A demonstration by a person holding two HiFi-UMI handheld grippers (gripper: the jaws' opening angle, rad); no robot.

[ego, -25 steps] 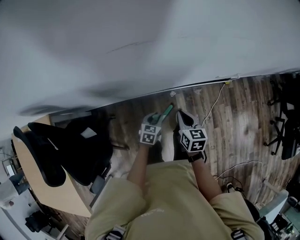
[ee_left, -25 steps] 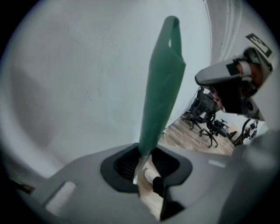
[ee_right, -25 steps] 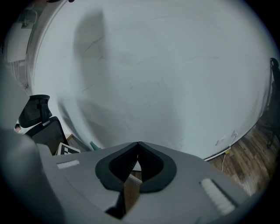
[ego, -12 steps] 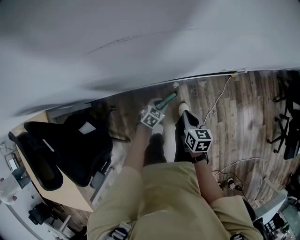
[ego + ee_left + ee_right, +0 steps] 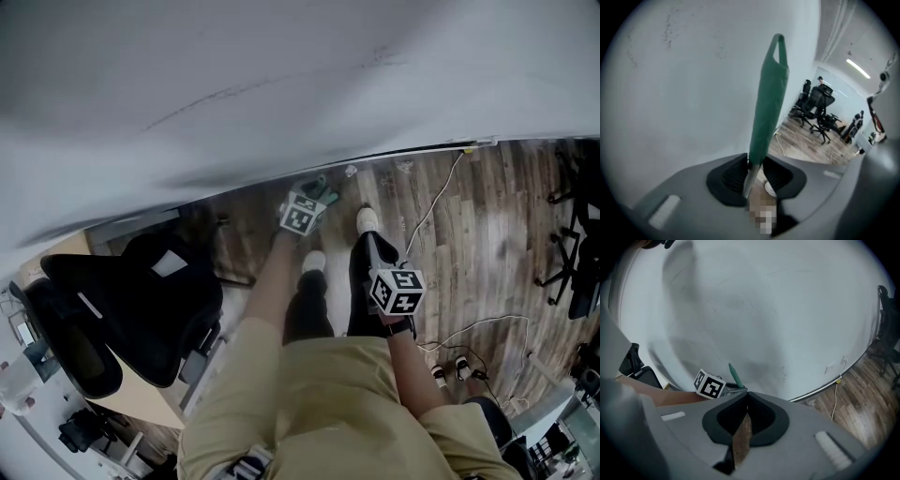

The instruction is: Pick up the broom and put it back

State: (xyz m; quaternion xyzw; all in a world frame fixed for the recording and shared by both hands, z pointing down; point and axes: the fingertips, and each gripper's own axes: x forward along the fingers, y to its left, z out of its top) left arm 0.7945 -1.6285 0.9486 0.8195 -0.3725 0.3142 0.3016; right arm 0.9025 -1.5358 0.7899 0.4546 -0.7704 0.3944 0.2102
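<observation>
Plainly, the broom [image 5: 768, 103] runs up the centre of the left gripper view, its green handle ending in a hang loop against the white wall [image 5: 684, 84]. The handle's lower end sits between the pads of the left gripper [image 5: 757, 174], which clamp it from both sides; the jaws have just been opening a little, with the handle between them. In the head view both lie upper centre, at the wall's foot. Lower right of them, the right gripper [image 5: 746, 401] has its jaws together and empty above the wood floor [image 5: 469, 225].
</observation>
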